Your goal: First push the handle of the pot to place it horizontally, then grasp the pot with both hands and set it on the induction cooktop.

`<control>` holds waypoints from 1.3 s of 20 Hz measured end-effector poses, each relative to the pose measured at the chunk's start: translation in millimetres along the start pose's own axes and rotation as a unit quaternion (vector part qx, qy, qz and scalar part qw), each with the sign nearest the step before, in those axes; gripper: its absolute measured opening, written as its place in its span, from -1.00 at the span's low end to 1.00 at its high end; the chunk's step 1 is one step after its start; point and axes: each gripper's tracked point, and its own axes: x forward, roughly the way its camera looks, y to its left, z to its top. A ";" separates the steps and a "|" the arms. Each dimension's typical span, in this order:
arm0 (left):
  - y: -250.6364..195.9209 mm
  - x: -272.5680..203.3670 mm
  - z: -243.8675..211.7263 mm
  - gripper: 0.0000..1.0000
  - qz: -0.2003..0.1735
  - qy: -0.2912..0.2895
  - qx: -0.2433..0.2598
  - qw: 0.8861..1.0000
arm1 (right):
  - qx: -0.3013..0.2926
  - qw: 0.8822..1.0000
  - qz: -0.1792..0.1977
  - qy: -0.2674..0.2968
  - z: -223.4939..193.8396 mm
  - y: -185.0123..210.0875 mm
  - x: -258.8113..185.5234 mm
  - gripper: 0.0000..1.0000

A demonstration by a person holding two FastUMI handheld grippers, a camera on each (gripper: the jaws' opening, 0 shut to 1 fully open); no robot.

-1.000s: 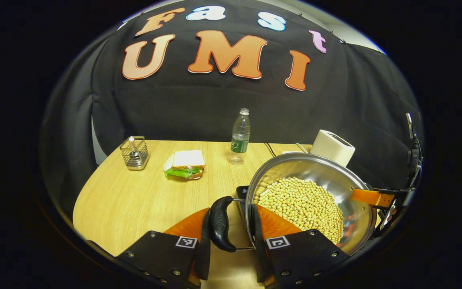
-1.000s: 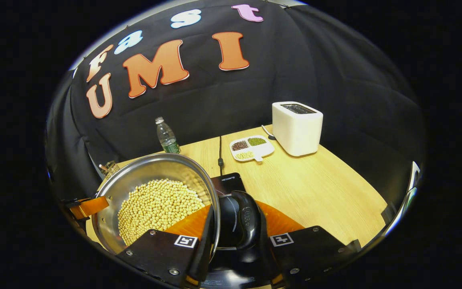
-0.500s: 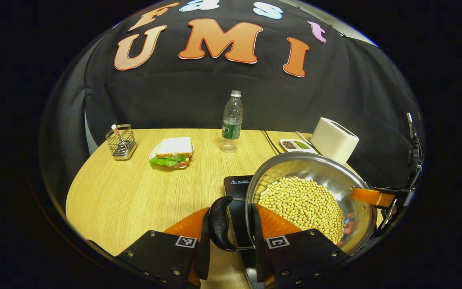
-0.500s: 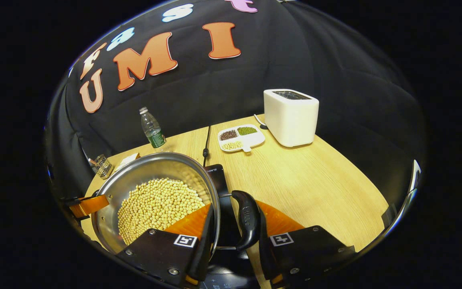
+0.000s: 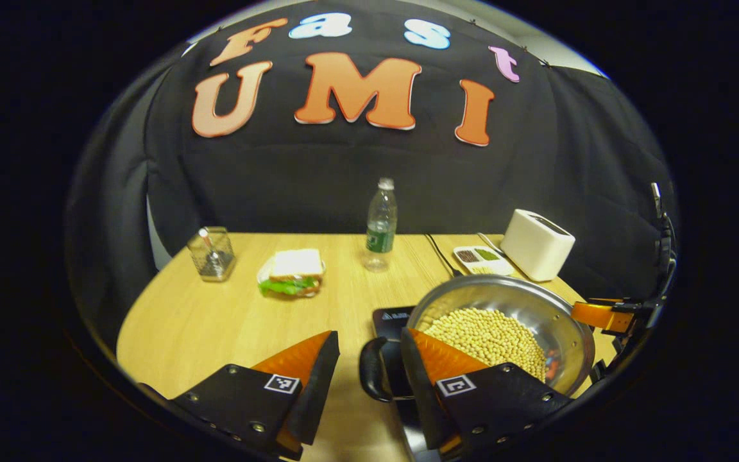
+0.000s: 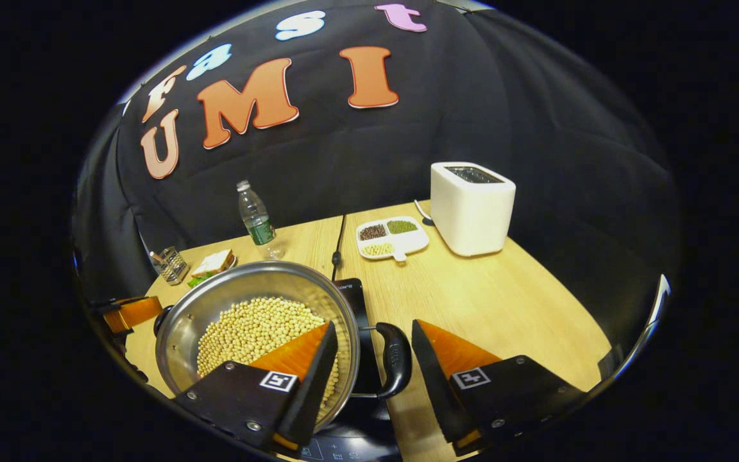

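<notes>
Both tools, left tool (image 5: 366,372) and right tool (image 6: 373,359), spread wide around pot (image 6: 215,308) handles, gripping nothing.

Induction cooktop (image 6: 358,301) mostly hidden under pot (image 6: 255,321); wire basket (image 5: 211,255) and sandwich (image 5: 292,273) motion-blurred, basket contents unreadable.

The left gripper (image 5: 367,378) has its two orange-and-black fingers spread, with the black looped pot handle (image 5: 373,377) in the gap between them. At four o'clock the shiny steel pot (image 5: 568,327) of pale yellow beans sits on the black induction cooktop (image 5: 390,317). The other gripper's orange finger (image 5: 595,316) is at three o'clock by the far rim. On the light wooden table (image 5: 203,321), a sandwich (image 5: 292,272) lies at ten o'clock and a clear plastic bottle (image 5: 380,224) stands at twelve.
</notes>
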 end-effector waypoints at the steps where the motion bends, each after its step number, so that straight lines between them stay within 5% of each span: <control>1: 6.8 -11.2 16.4 0.25 0.007 -0.017 -0.005 1.000 | 0.000 1.000 0.001 -0.016 13.7 0.2 -10.3 0.69; 3: 22.2 -39.1 41.8 0.34 0.016 -0.039 -0.025 0.999 | 0.001 0.999 0.003 -0.048 41.4 1.2 -34.3 0.91; 4: 33.4 -54.8 54.3 0.86 0.023 -0.052 -0.028 0.998 | 0.001 0.998 0.007 -0.063 53.5 1.0 -47.7 0.90; 5: 49.5 -70.5 69.0 0.89 0.038 -0.067 -0.023 0.997 | 0.000 0.997 0.010 -0.077 64.5 -0.5 -61.5 0.89; 12: 139.8 -202.9 169.6 0.89 0.122 -0.184 0.010 0.975 | -0.018 0.985 0.028 -0.171 143.7 -15.8 -163.7 0.89; 19: 211.1 -304.9 168.1 0.87 0.189 -0.216 0.018 0.958 | -0.036 0.968 -0.019 -0.249 186.7 -72.7 -253.0 0.89; 22: 241.0 -346.8 178.7 0.87 0.234 -0.255 0.019 0.938 | -0.023 0.963 -0.041 -0.267 190.0 -97.3 -273.1 0.89; 26: 239.0 -364.4 181.7 0.82 0.249 -0.283 0.021 0.926 | -0.017 0.956 -0.053 -0.287 191.7 -102.7 -284.1 0.89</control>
